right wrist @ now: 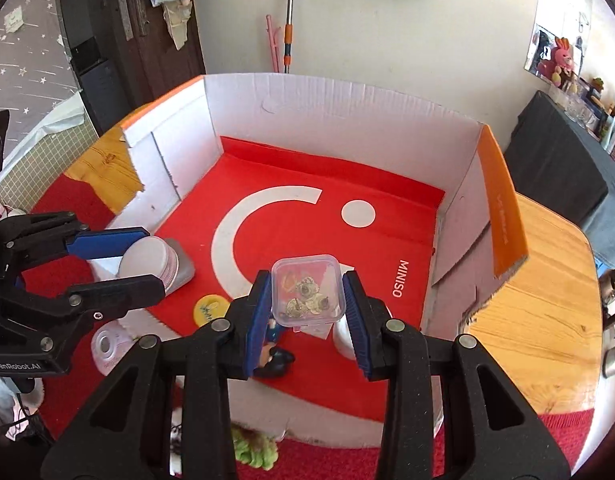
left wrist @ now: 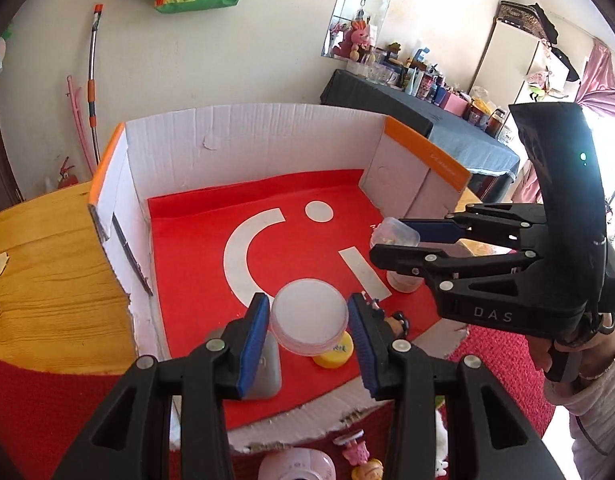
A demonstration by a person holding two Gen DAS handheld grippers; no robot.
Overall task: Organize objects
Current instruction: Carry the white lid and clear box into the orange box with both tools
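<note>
Above the red-floored box (right wrist: 459, 152), the left gripper (left wrist: 309, 320) clamps its blue pads on a round white-lidded jar (left wrist: 307, 314), and the right gripper (right wrist: 307, 294) pinches a small clear tub (right wrist: 307, 286) of trinkets between narrowly parted jaws. On the box floor below lie a yellow cap (right wrist: 209, 308), a grey block (left wrist: 263, 368) and a dark figurine (right wrist: 275, 358). A pink camera (right wrist: 107, 350) sits just outside the box's near edge.

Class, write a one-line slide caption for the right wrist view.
Right gripper holds a clear square container of trinkets over the red-floored box.
</note>
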